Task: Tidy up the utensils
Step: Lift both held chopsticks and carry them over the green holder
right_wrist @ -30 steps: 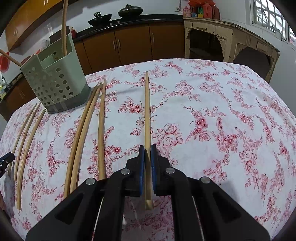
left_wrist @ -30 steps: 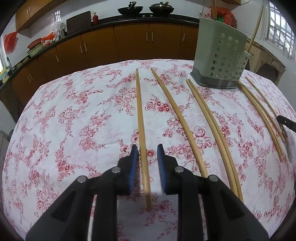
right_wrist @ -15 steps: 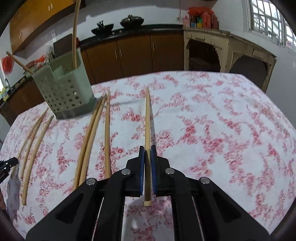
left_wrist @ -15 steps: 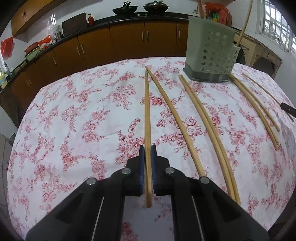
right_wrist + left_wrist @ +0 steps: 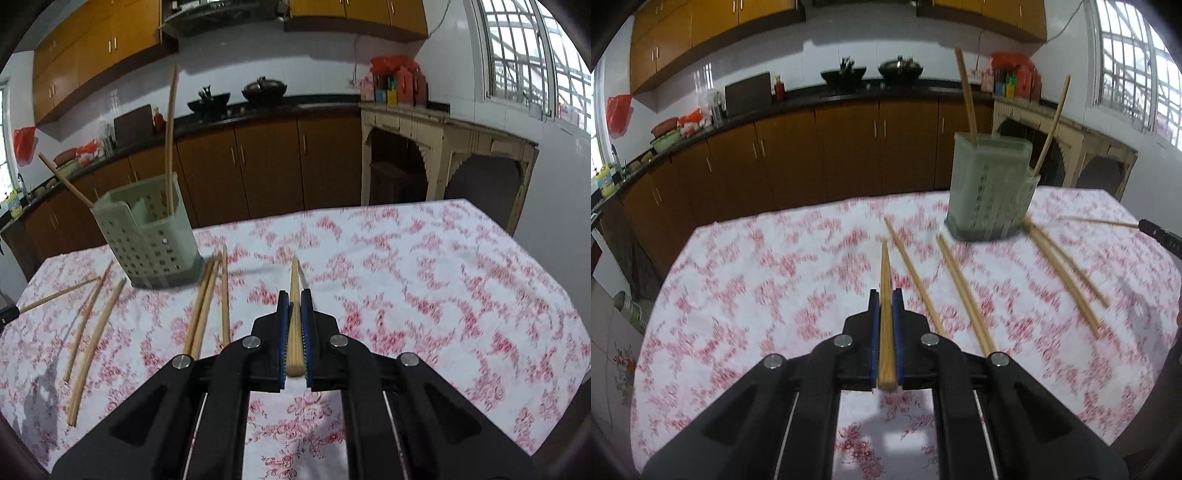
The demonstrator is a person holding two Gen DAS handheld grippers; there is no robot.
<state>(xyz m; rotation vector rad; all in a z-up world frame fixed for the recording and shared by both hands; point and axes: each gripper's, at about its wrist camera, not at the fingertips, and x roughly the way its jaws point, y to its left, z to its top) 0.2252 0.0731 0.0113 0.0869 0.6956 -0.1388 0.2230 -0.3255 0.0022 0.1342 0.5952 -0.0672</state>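
**Both tongs clamped on one chopstick each, raised off the cloth**

Left tongs (image 5: 885, 306) grip a chopstick (image 5: 885, 280) near its thick end, w/ the thin tip pointing ahead, prob. so it can drop tip-first into the holder (image 5: 990, 192). Loose chopsticks (image 5: 964, 288) lie mid-counter, btwn the near edge and the holder by the far edge. Two sticks already stand inside. Right tongs (image 5: 294, 306) pinch another chopstick (image 5: 294, 291) the same way, over the floral counter (image 5: 443, 277); holder to their left.
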